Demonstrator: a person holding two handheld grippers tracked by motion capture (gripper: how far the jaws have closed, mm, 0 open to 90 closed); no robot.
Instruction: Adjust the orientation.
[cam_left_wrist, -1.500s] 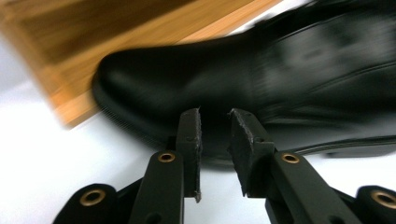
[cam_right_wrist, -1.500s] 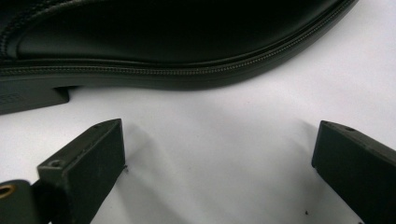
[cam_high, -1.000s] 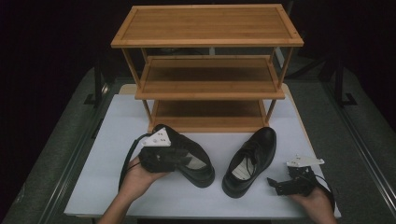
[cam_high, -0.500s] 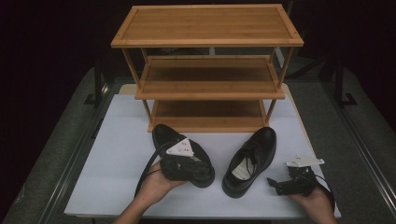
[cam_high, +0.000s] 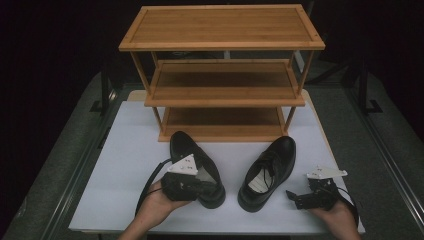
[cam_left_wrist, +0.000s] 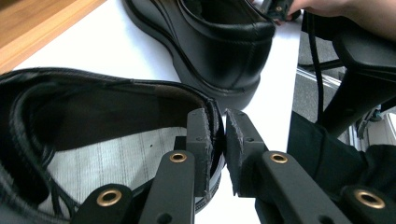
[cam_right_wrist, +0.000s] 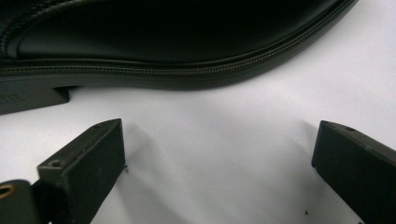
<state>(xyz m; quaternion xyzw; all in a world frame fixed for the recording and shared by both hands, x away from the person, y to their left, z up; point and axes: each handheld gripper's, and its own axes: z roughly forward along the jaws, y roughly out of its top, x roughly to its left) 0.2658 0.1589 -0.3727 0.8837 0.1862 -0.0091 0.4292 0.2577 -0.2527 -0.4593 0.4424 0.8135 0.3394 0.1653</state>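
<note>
Left gripper (cam_left_wrist: 215, 154): its jaws have just been closing and now pinch the heel collar of the left shoe (cam_high: 196, 167), one jaw inside the opening over the pale insole, the other outside against the leather.
Right gripper (cam_right_wrist: 217, 158): released, jaws standing wide with bare tabletop between them; the right shoe (cam_high: 267, 170) lies just ahead of its tips, side-on, untouched.
Step in hand: judged to be securing the left shoe by its heel rim, likely ahead of lifting it toward the shoe rack (cam_high: 222, 75).
Doing it well: the grip is on a thin, soft edge, so the pads should sit deeper over the collar and stay square to it; a lift ought to start slowly, since the toe will hang forward of the jaws and may swing or pull the rim out.
Shoe positions: the held shoe extends forward from the left gripper, toe toward the rack; the other shoe is to that gripper's right, apart from the first.
Surface: a white table (cam_high: 125, 150), smooth and matte, with the wooden three-shelf rack standing beyond both shoes.
Room: dark all around, grey floor bordering the table.
</note>
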